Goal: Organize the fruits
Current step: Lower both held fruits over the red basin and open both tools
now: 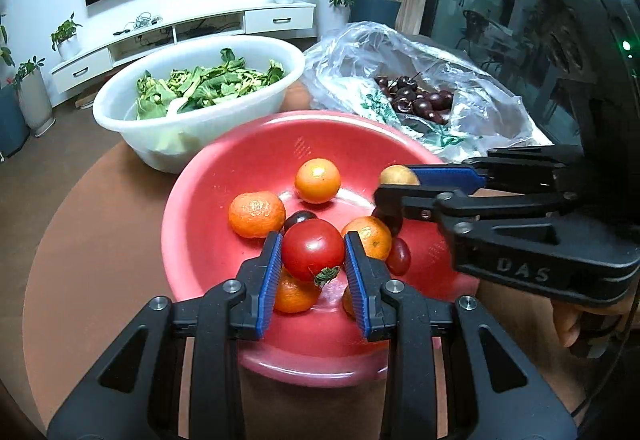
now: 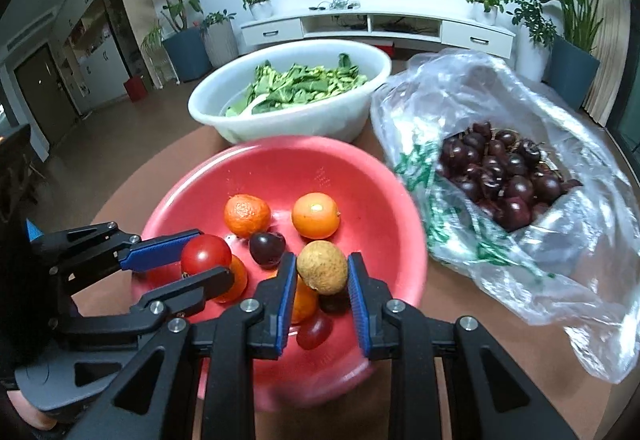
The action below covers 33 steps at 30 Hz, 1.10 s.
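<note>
Left gripper [image 1: 313, 250] pinched red tomato [image 1: 312, 249] above red bowl [image 1: 224, 176]. Right gripper [image 2: 322, 270] clamped tan round fruit [image 2: 322, 267] over same bowl. Mandarins [image 2: 247, 215], dark cherry [image 2: 267, 248] lay in bowl. Cherry bag [image 2: 560, 144] sat right of bowl, white basin of greens [image 2: 288, 108] behind.

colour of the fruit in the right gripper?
Tan-brown, speckled fruit, clearest in the right wrist view.
</note>
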Available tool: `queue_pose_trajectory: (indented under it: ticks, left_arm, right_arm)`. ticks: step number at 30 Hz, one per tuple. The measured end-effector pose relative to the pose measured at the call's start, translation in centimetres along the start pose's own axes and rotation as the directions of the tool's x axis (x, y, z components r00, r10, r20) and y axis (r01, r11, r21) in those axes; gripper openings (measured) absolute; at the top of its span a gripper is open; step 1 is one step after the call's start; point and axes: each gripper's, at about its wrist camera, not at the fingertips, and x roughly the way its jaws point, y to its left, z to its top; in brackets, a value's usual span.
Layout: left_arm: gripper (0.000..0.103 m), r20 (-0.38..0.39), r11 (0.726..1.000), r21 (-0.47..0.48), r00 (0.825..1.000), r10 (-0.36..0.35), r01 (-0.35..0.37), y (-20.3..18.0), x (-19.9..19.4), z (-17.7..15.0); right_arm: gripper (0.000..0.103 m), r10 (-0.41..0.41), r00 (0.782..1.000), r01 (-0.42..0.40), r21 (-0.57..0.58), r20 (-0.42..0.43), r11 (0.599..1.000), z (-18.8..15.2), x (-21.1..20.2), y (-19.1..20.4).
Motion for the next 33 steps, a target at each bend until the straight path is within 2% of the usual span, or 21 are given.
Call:
queue_pose_trajectory:
  ticks: [10,13,26,29,31,33]
  left_arm:
    - [0.030,0.010,1.000,-0.011,1.000,-0.009,0.009,0.4,0.1,-0.2]
    - [0.030,0.010,1.000,-0.013,1.000,-0.007,0.007,0.4,0.1,-0.3]
    - [0.062,0.052,0.999,-0.031,0.999,-0.012,0.014,0.5,-1.4,-0.7]
    - [0.073,0.091,0.999,-0.048,0.996,-0.016,0.021,0.5,-3.0,-0.8]
    - [0.077,0.115,0.998,-0.055,0.993,-0.021,0.027,0.4,-4.3,-1.1]
    - [0.089,0.131,0.998,-0.064,0.991,-0.017,0.025,0.2,-5.5,-1.6]
  right_arm:
    - [0.029,-0.018,1.000,0.018,-0.027,-0.023,0.999,0.1,1.6,0.7]
    - [0.032,-0.026,0.999,0.025,-0.035,-0.023,0.999,0.1,1.7,0.8]
    - [0.034,-0.030,1.000,0.031,-0.018,0.007,0.999,-0.5,-0.4,0.4]
    - [0.044,-0.025,0.999,0.026,-0.017,0.045,1.000,-0.8,-2.6,0.3]
    - [0.047,-0.020,0.997,0.020,-0.007,0.075,1.000,-1.1,-4.2,0.2]
    - [0.055,-0.003,0.994,0.001,0.019,0.106,1.000,-1.5,-6.4,-0.3]
